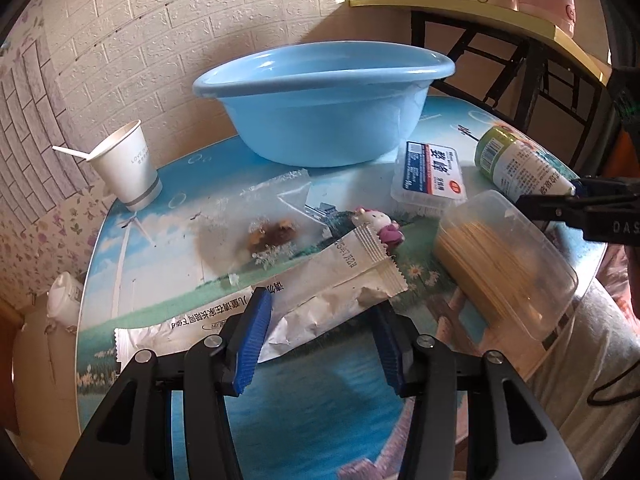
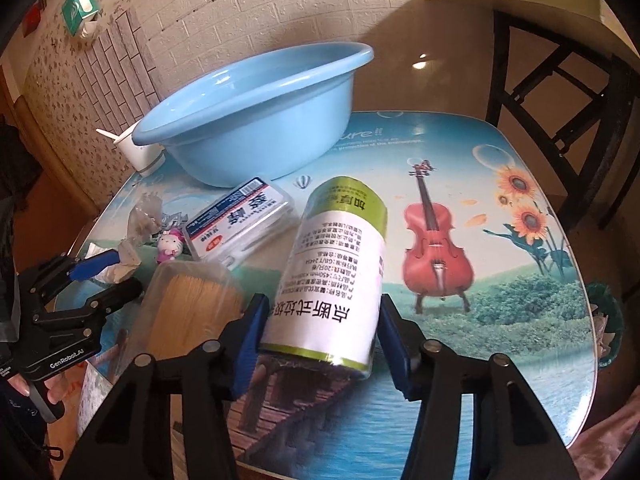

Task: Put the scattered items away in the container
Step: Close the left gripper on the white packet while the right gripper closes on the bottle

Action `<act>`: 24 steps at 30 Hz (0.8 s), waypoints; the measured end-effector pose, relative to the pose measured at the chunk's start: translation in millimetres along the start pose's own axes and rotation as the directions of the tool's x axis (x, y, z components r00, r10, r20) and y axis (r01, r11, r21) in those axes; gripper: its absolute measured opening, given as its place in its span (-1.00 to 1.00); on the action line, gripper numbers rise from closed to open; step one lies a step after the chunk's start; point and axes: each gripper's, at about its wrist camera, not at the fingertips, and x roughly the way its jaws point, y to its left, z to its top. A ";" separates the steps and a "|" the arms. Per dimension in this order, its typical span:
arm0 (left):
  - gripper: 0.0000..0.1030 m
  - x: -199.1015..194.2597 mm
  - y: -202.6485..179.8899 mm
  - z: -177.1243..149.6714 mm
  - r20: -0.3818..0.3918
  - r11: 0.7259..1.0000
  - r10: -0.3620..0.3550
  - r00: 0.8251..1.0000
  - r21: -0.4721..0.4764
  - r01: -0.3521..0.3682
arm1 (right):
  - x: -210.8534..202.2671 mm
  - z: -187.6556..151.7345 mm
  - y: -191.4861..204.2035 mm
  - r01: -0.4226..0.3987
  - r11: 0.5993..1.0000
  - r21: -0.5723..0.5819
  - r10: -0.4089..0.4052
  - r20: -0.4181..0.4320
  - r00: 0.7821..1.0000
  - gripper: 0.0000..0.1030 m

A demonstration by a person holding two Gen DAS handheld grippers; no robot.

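A: Where does the roll [image 2: 338,276] lie from the right gripper [image 2: 320,334]?

B: Dead ahead, at twelve o'clock. It lies on its side on the table [image 2: 500,312], its long axis running straight away from the fingers toward the blue basin [image 2: 256,120], which sits further on at about eleven o'clock. The near end is between the blue pads [image 2: 250,344], and both pads look pressed to its sides, so I judge the jaws clenched on the roll (no gap shows on either side).

A: And the left gripper [image 1: 320,334]?

B: Its pads bracket the white sachet [image 1: 280,300], which lies crosswise, long axis from eight o'clock to two o'clock. The left pad sits on the foil and the wrapper looks crumpled between the two, so I take it as a grasp on the sachet. The basin [image 1: 320,120] stands at twelve o'clock beyond it.

A: Which hand is nearer the basin?

B: Neither clearly. Each has loose things between it and the basin: the toy figure [image 1: 378,224] and clear bag [image 1: 264,216] for the left, the flat labelled box [image 2: 240,220] for the right. The toothpick tub [image 2: 192,308] lies just beside the roll at nine o'clock, so lifting straight up seems safest.
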 end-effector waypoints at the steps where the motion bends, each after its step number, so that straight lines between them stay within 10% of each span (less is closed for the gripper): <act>1: -0.07 -0.8 -1.7 -0.4 -0.003 1.000 0.001 1.000 0.003 -0.001 | -1.5 -0.6 -2.3 0.005 1.000 0.002 -0.005 0.000 1.000 0.05; 24: -0.02 4.5 -6.3 4.5 -0.023 1.000 -0.028 0.999 -0.001 0.028 | -9.0 -4.7 -8.3 0.041 0.999 -0.013 -0.041 0.007 0.999 0.01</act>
